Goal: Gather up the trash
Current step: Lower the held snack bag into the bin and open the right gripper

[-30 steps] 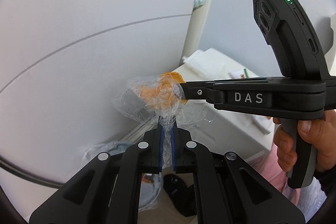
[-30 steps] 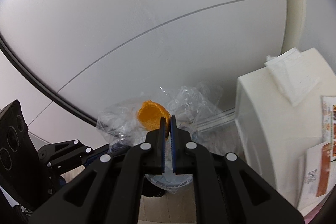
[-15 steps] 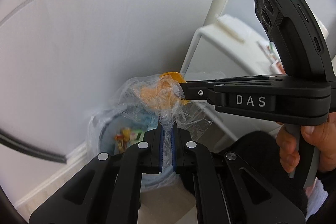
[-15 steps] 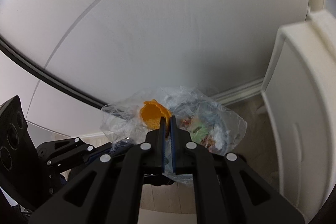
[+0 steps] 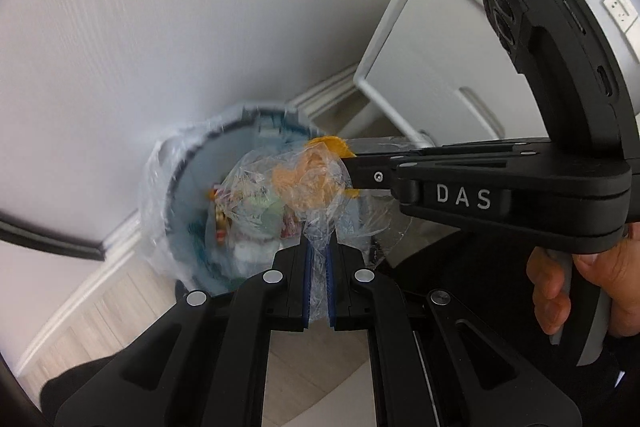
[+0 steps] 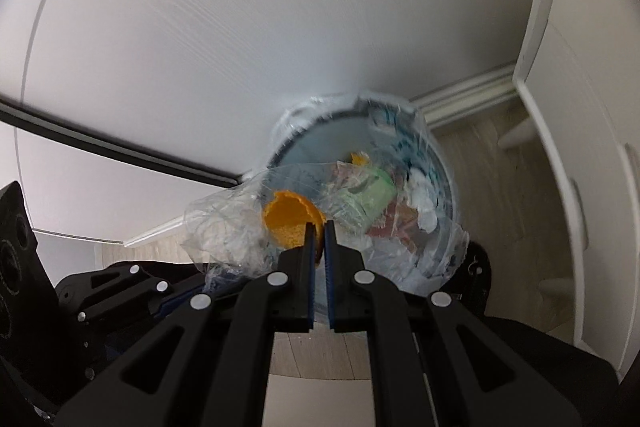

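A clear crumpled plastic wrap is pinched in my left gripper, which is shut on it. An orange peel is pinched in my right gripper, which is shut on it; the peel also shows in the left wrist view at the right gripper's tips. Both are held together above a round bin lined with a clear bag and holding several pieces of trash. The bin also shows in the left wrist view. The left gripper shows at the lower left of the right wrist view.
A white wall with a dark cable stands behind the bin. A white cabinet stands to the right, also in the left wrist view. Pale wood floor and a white skirting board surround the bin.
Both grippers have tipped downward with the wrap and peel. The bin has come fully into view beneath them and the cabinet top has left the view.
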### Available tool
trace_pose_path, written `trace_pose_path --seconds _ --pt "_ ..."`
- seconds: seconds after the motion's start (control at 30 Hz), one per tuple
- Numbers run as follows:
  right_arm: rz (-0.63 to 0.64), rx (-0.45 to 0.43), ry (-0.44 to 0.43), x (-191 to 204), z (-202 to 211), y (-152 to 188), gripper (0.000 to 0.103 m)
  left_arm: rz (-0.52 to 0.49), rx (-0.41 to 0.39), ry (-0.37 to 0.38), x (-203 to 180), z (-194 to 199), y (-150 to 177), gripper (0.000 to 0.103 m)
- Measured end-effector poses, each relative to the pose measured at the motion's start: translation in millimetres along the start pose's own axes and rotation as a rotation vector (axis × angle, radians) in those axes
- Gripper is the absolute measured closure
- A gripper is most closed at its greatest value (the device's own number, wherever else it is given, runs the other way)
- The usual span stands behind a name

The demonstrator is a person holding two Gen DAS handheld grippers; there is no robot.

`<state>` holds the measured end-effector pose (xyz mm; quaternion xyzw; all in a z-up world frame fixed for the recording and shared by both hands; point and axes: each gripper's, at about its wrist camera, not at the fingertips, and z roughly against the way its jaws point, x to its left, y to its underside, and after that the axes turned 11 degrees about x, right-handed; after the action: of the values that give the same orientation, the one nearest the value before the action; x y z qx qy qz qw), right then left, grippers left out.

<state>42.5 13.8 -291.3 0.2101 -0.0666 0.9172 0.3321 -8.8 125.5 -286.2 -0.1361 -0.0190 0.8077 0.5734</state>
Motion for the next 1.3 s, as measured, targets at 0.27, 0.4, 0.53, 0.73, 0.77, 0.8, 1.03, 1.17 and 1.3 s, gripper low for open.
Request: trace_pose_path --seconds 0.27,0.4,0.53,0.73,0.77,0.8,1.03,1.17,1.3 --pt "-0.033 0.071 0.008 -15.1 -48.3 -7.7 0.096 0.036 0.084 0.026 16.5 -40.5 -4.7 0.098" --pt "-0.057 0.103 0.006 -26.9 -70.0 -16.3 0.096 0.039 0.12 0.035 24.1 -60.8 -11.1 0.098" --pt "-0.083 0.131 -0.007 -38.2 -87.1 -24.5 0.096 0.045 0.154 0.04 31.0 -79.2 -17.8 0.098" --pt "-0.101 0.158 0.0 -50.6 -112.2 -36.6 0.096 0.052 0.197 0.043 41.8 -106.3 -26.3 0.098" --pt "-0.102 0.161 0.002 -52.2 -116.1 -38.0 0.096 0.055 0.205 0.044 43.9 -110.7 -26.9 0.098" --pt "-0.101 0.165 0.004 -53.6 -120.2 -39.3 0.096 0.058 0.212 0.043 46.0 -115.2 -27.1 0.098" --pt "-0.054 0.179 0.059 -54.2 -137.1 -44.8 0.097 0.07 0.242 0.028 55.7 -132.1 -26.6 0.098" --pt "-0.034 0.171 0.091 -51.9 -136.8 -45.7 0.097 0.075 0.24 0.019 55.9 -132.7 -28.5 0.091" --pt "-0.041 0.162 0.105 -51.3 -129.9 -43.8 0.096 0.079 0.23 -0.005 56.2 -128.1 -28.0 0.071"
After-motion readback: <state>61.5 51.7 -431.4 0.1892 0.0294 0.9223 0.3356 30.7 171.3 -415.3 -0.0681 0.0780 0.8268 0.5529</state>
